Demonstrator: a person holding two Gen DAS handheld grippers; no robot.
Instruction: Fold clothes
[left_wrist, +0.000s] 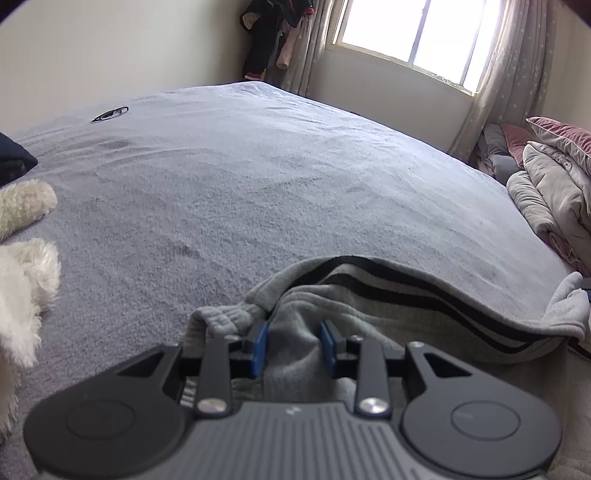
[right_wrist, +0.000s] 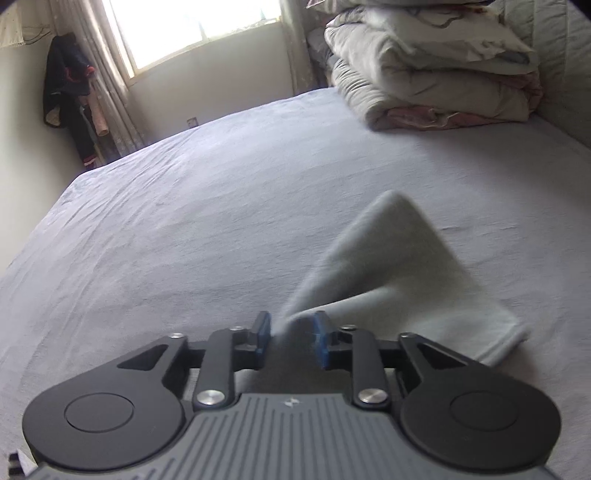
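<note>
A grey garment with black stripes (left_wrist: 406, 295) lies bunched at the near edge of the blue-grey bed (left_wrist: 240, 177). My left gripper (left_wrist: 294, 338) is shut on a thick fold of it, cloth filling the gap between the blue pads. In the right wrist view my right gripper (right_wrist: 290, 332) is shut on a plain grey part of the garment (right_wrist: 399, 266), which hangs and looks blurred above the bed sheet (right_wrist: 184, 221).
White fluffy items (left_wrist: 22, 288) and a dark cloth (left_wrist: 14, 155) lie at the bed's left. Folded quilts and pillows (right_wrist: 436, 66) are stacked at the bed's head. Clothes hang in the corner (right_wrist: 70, 92) by the curtained window.
</note>
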